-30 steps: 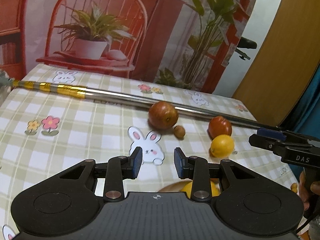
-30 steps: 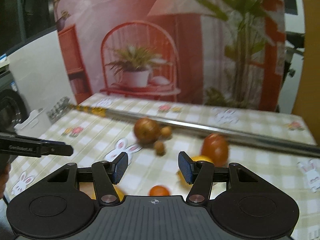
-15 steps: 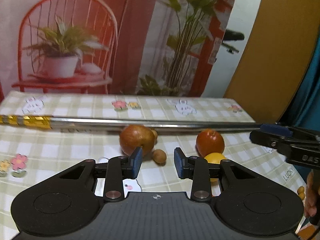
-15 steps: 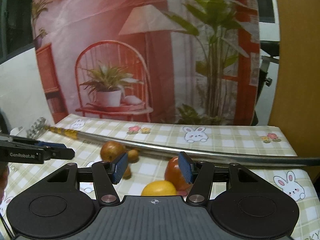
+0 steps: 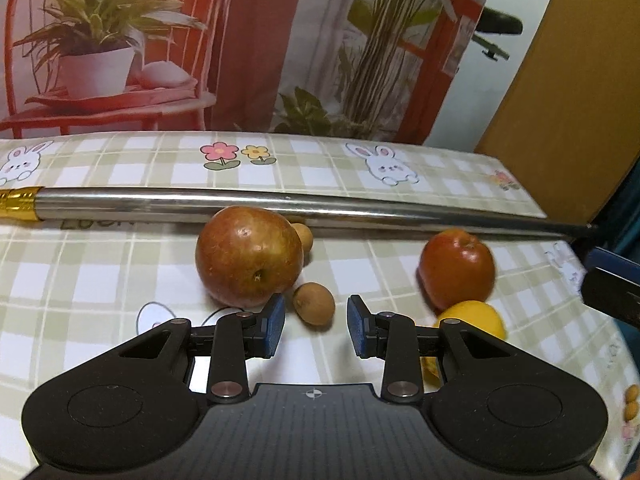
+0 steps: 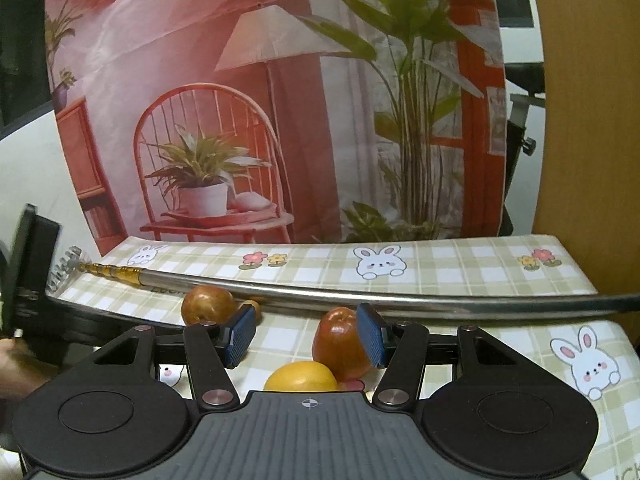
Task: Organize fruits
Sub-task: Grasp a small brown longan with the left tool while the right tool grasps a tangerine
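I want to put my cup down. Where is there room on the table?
Free: the checked cloth left of the big apple, and the strip behind the metal pole. Crowded: between the big apple and the red apple, by the small brown fruit and lemon.

left gripper (image 5: pixel 316 325): has swung right and come down close to the small round brown fruit (image 5: pixel 314 304), which now sits just ahead of its open blue pads
right gripper (image 6: pixel 306 334): has drifted so the red apple (image 6: pixel 340 344) stands by its right pad, yellow round citrus (image 6: pixel 301 376) below
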`<action>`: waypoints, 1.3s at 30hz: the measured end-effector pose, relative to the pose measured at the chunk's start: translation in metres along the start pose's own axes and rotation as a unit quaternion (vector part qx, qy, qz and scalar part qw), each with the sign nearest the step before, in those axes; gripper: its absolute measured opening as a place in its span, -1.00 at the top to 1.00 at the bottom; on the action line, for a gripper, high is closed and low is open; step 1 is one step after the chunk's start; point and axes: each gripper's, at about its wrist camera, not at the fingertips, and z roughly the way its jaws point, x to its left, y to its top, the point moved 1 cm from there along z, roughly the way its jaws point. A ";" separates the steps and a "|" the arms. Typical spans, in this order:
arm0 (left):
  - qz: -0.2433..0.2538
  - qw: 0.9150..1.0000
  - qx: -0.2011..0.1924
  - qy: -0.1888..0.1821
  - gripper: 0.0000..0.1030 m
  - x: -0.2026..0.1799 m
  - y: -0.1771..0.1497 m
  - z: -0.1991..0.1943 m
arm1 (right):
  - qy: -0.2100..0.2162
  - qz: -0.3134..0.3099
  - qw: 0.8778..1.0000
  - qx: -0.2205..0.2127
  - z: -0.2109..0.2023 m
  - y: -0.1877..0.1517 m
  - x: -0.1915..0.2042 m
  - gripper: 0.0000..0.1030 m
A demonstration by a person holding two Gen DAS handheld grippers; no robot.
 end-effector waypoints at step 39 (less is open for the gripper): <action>-0.007 0.999 -0.004 -0.037 0.48 0.019 -0.019 -0.050 | 0.053 0.029 0.994 0.094 0.025 -0.058 0.015 0.00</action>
